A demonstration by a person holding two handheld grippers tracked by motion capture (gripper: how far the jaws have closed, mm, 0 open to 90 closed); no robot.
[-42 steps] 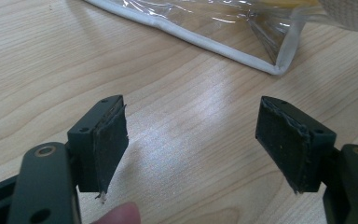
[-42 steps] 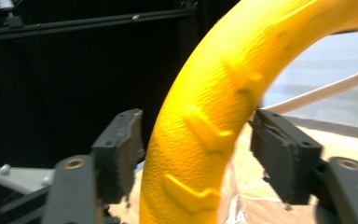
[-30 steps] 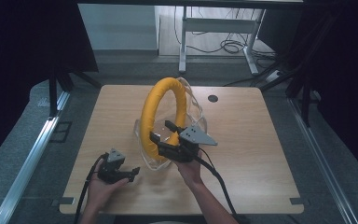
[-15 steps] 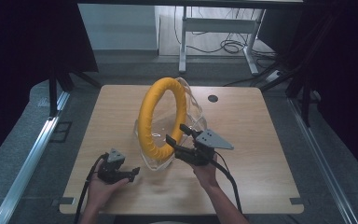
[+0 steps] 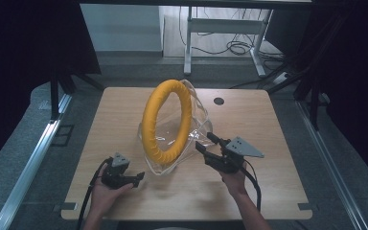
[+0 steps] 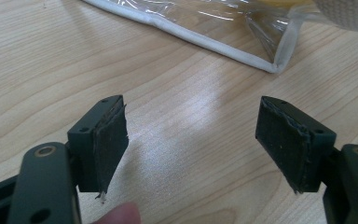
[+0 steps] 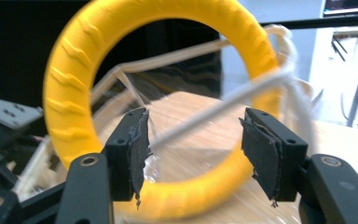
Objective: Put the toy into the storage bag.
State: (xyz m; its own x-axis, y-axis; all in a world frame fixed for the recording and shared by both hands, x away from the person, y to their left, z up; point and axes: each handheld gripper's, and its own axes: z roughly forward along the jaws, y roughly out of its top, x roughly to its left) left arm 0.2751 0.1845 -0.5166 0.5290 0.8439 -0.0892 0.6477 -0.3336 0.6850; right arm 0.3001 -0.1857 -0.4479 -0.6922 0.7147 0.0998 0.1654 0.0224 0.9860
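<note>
A yellow ring (image 5: pixel 165 120) stands upright in a clear plastic bag with white edging (image 5: pixel 196 125) at the middle of the wooden table (image 5: pixel 268 124). My right gripper (image 5: pixel 206 143) is open just right of the bag, its jaws pointing at it. In the right gripper view the yellow ring (image 7: pixel 74 93) and a white bag edge (image 7: pixel 223 102) lie beyond the open right gripper (image 7: pixel 193 154). My left gripper (image 5: pixel 136 178) rests open near the table's front left. Its own view has the left gripper (image 6: pixel 191 144) over bare wood, the bag's corner (image 6: pixel 272 65) ahead.
A small dark round hole (image 5: pixel 219 101) sits in the table behind the bag. A metal rail (image 5: pixel 28 158) runs along the floor at left. A white desk frame and cables (image 5: pixel 230 43) stand beyond the far edge.
My right gripper has drawn back to the right, away from the bag and ring. The left gripper has stayed in place.
</note>
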